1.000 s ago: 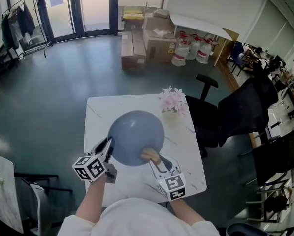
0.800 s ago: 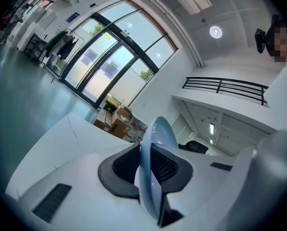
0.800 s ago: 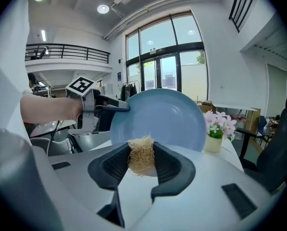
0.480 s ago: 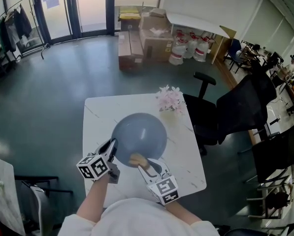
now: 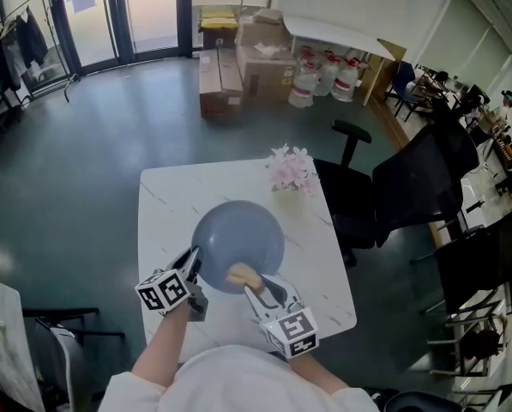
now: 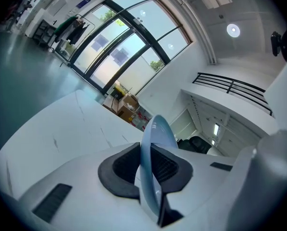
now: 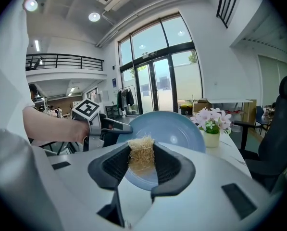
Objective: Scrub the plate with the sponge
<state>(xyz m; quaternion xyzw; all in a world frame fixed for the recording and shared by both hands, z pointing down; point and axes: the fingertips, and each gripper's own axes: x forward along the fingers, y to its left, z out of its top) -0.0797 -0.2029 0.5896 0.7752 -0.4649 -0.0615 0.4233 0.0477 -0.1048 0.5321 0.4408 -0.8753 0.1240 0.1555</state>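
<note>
Left gripper (image 5: 192,263) is clamped on the near-left rim of the blue plate (image 5: 238,239) – in the left gripper view the rim is seen edge-on, pinched between the two dark pads (image 6: 125,165). The plate is held over the middle of the white marble-look table (image 5: 165,204), tilted, with its hollow face turned toward the right gripper. Whether its far edge touches the table cannot be told.

Right gripper (image 5: 249,282) is closed on a straw-coloured fibrous sponge (image 7: 141,154), gripped between both pads. The sponge is pressed against the near part of the plate's face, just inside the rim, to the right of the left gripper's hold.

A small pot of pink flowers (image 5: 290,169) is stood at the far right of the table, apart from the plate. The person's bare forearms and white top are seen at the near edge of the head view.

Off the table – a black office chair (image 5: 414,187) is placed to the right, and cardboard boxes (image 5: 238,63) are stacked on the floor far off by the glass doors.
</note>
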